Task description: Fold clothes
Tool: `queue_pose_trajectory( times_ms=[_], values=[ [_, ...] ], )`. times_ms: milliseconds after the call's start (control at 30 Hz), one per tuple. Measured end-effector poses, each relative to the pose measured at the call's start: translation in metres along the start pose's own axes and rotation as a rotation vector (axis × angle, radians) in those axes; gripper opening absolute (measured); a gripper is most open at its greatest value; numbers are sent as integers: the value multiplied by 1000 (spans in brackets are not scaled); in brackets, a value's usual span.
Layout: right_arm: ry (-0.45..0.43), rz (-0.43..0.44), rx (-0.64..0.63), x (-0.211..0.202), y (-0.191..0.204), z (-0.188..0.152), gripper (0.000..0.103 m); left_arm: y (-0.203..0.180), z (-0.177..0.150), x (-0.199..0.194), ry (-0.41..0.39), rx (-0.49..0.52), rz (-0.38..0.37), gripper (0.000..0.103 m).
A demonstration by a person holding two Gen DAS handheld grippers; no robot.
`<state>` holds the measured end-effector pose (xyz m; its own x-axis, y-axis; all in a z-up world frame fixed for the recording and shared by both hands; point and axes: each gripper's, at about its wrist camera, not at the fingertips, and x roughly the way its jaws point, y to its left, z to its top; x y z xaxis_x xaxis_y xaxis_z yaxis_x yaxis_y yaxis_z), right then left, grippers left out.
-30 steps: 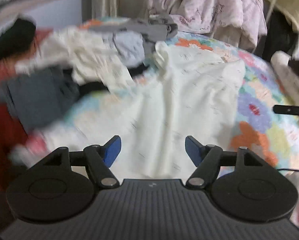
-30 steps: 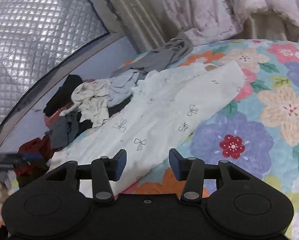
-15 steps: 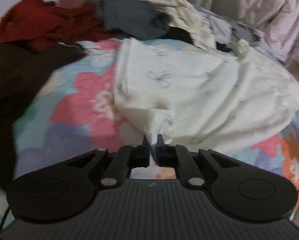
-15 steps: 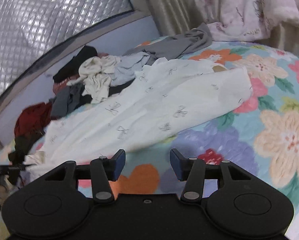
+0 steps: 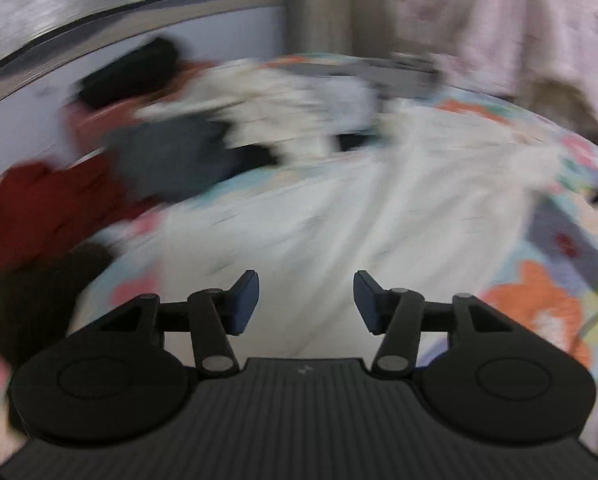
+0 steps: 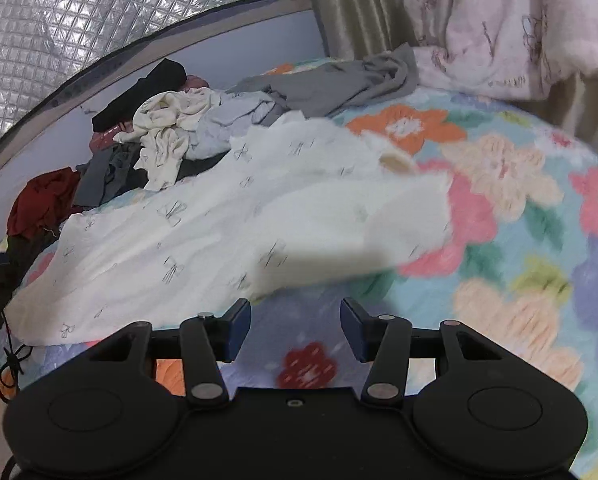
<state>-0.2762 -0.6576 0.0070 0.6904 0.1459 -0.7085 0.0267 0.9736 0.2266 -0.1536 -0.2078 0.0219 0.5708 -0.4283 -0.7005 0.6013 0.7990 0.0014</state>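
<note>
A cream garment with small bow prints (image 6: 227, 232) lies spread across the floral bedspread (image 6: 519, 208), wrinkled, running from near left to far right. The same cream garment (image 5: 339, 220) fills the blurred left wrist view. My left gripper (image 5: 306, 300) hovers over its near part; its jaws are opening and nothing is between them. The right gripper (image 6: 295, 330) stands open above bare bedspread, just in front of the garment's near edge, with an empty gap.
A heap of clothes lies at the far left: a cream top (image 6: 167, 128), grey pieces (image 6: 331, 84), a black one (image 6: 139, 92) and a red one (image 6: 43, 204). A pink blanket (image 6: 499, 28) hangs behind the bed. A black cord (image 6: 11, 360) trails at the near left.
Half a second ago the left gripper was pinched on a corner of the cream garment; it has let go and swung, the view now blurred. The right gripper has shifted sideways along the garment's edge.
</note>
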Motion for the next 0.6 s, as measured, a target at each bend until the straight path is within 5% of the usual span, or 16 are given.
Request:
queue_pose_trajectory(
  times_ms=[167, 333, 467, 600],
  values=[
    [-26, -59, -37, 3, -17, 29, 59, -84, 54, 71, 11, 120, -203, 53],
    [-109, -122, 57, 26, -57, 33, 60, -154, 87, 129, -27, 193, -313, 53],
    [-152, -32, 314, 54, -95, 37, 60, -175, 97, 149, -18, 257, -340, 53],
    [-185, -105, 318, 77, -107, 47, 63, -167, 97, 157, 12, 257, -375, 53]
  ],
)
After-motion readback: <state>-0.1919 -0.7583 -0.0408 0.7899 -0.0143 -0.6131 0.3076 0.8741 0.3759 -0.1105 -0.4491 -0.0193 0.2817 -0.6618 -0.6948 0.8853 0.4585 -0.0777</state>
